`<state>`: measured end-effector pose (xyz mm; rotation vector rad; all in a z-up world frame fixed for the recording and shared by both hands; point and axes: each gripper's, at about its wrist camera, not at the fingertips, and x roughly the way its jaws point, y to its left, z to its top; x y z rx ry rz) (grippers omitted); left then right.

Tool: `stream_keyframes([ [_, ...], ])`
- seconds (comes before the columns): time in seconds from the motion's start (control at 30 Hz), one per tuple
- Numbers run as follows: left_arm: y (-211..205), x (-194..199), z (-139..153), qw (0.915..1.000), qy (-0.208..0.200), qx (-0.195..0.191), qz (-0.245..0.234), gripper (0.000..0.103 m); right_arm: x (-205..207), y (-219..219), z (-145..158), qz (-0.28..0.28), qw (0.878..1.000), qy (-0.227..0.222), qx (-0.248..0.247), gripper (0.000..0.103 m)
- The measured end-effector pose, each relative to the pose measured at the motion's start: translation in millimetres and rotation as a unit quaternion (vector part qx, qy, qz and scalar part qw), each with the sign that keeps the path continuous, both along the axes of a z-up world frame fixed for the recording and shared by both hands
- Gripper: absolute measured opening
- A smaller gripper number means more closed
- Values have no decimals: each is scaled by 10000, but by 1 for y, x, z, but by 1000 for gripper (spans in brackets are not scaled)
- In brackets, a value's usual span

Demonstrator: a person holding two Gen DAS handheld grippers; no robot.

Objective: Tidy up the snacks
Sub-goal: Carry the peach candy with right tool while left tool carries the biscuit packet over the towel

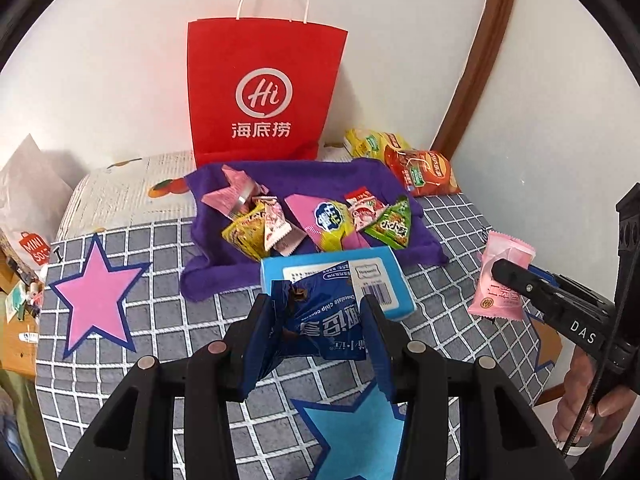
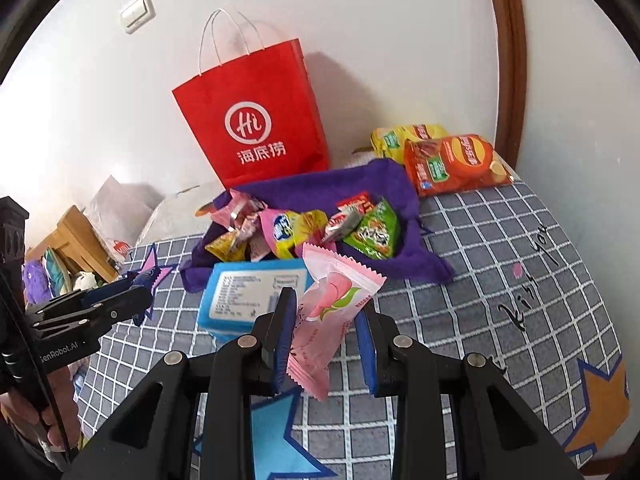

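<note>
Both tools grip snacks, left tool [image 1: 320, 316] a blue cookie packet [image 1: 320, 320], right tool [image 2: 326, 334] a pink peach packet [image 2: 330, 308]; next I'd carry them to the red bag [image 1: 262, 92] at the bed's far edge.

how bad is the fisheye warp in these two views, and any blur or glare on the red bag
Left wrist view: black corners, door frame bows strongly; red bag sharp, with a red glow bleeding onto the wall at its left edge. Right wrist view: same warp, bag leans, casts a soft shadow rightward; no blur.
</note>
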<state>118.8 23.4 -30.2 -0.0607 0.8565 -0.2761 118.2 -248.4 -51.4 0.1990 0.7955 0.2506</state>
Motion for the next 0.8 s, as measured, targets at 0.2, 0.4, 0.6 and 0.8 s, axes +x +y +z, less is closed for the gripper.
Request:
stream_keyframes([
  [0.2, 6, 10, 2, 10000, -6, 14, 37, 43, 10, 5, 8, -1, 10000, -54, -10, 30],
  [0.4, 11, 18, 1, 9999, 54, 4, 93, 43, 19, 8, 10, 16, 10000, -23, 27, 30],
  [0.6, 10, 25, 1, 10000, 66, 0, 51, 43, 26, 10, 9, -3, 10000, -28, 91, 30],
  [0.8, 7, 32, -1, 9999, 96, -17, 31, 43, 31, 12, 9, 5, 10000, -5, 68, 30],
])
